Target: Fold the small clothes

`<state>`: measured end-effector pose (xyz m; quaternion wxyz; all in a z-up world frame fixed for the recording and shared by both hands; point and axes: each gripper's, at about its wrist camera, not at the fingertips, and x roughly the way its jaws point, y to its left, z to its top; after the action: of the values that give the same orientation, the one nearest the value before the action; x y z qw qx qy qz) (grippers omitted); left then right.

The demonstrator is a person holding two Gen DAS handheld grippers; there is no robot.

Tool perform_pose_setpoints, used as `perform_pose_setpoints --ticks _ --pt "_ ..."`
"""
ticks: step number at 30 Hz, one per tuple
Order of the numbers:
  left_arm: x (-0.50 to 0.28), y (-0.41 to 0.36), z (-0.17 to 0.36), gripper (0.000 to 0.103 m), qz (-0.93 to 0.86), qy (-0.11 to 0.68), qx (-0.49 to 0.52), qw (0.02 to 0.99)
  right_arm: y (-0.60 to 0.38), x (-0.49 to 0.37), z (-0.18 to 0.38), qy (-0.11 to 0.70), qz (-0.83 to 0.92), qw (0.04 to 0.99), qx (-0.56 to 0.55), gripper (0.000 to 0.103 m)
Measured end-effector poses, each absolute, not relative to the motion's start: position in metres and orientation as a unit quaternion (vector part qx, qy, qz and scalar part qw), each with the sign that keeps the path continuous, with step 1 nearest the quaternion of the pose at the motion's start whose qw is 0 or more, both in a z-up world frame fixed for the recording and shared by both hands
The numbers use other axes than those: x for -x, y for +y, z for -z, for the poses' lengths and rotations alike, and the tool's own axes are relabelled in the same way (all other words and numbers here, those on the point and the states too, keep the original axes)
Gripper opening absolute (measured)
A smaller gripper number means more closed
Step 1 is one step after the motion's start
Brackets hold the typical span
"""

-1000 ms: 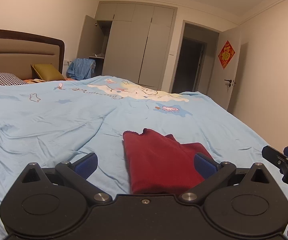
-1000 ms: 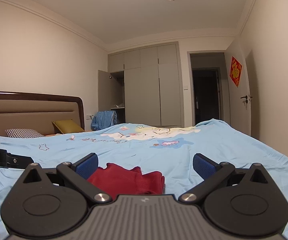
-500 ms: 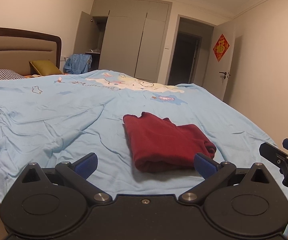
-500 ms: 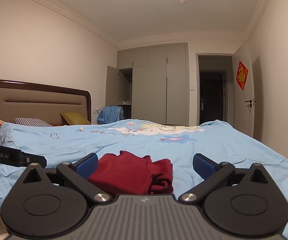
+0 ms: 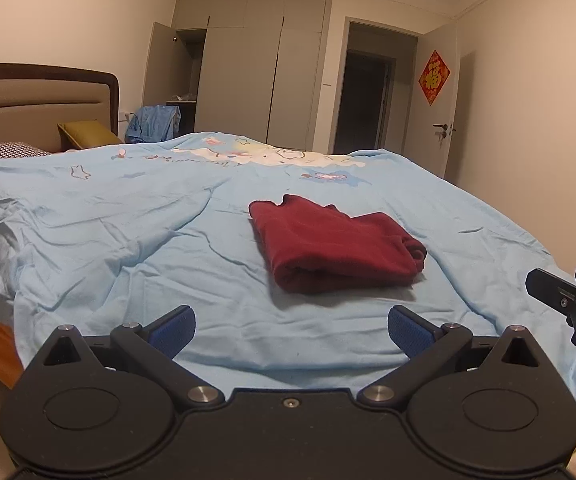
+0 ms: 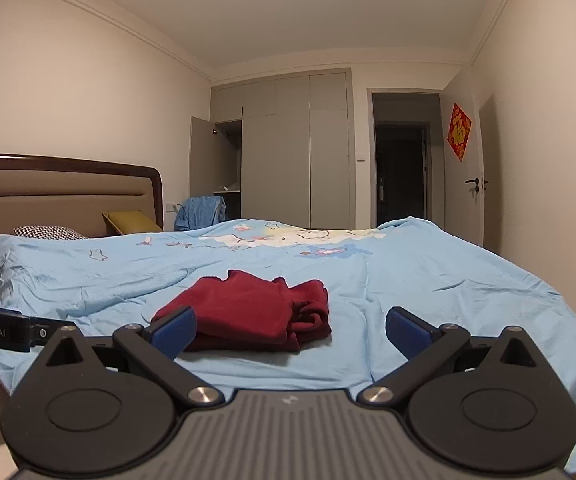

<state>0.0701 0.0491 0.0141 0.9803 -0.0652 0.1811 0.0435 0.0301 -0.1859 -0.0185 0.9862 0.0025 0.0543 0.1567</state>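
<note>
— So, what's in front of you, biggest thing first?

— I've got the bed [image 5: 128,240] under a pale blue quilt filling most of both views. On it, the red garment [image 5: 336,248] lies folded into a compact bundle, near the foot edge.

— Where from the tools?

— From my left gripper [image 5: 290,330] it sits at about one o'clock, well apart. From my right gripper [image 6: 290,330] it's at about eleven, closer; the left blue pad [image 6: 174,330] overlaps its near edge in view, though I can't tell whether they touch.

— Its long axis?

— Roughly twelve to six in the left view, thick rolled edge at its right.

— Tool state?

— Both spread wide, nothing between the fingers.

— Which goes in?

— I'd judge the fold finished; if tidying is needed, the right one is nearer.
</note>
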Motion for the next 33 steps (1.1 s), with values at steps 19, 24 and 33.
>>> perform_pose_setpoints --ticks 19,24,33 --pt "-0.049 0.033 -0.013 0.102 -0.044 0.174 0.04 0.983 -0.183 -0.005 0.028 0.055 -0.153 0.987 -0.003 0.103" --pt "-0.05 0.032 -0.012 0.102 -0.043 0.177 0.039 0.982 -0.184 -0.003 0.029 0.055 -0.149 0.987 -0.005 0.103" --pt "-0.051 0.033 -0.011 0.102 -0.044 0.179 0.04 0.982 -0.185 -0.003 0.026 0.057 -0.147 0.987 -0.006 0.103"
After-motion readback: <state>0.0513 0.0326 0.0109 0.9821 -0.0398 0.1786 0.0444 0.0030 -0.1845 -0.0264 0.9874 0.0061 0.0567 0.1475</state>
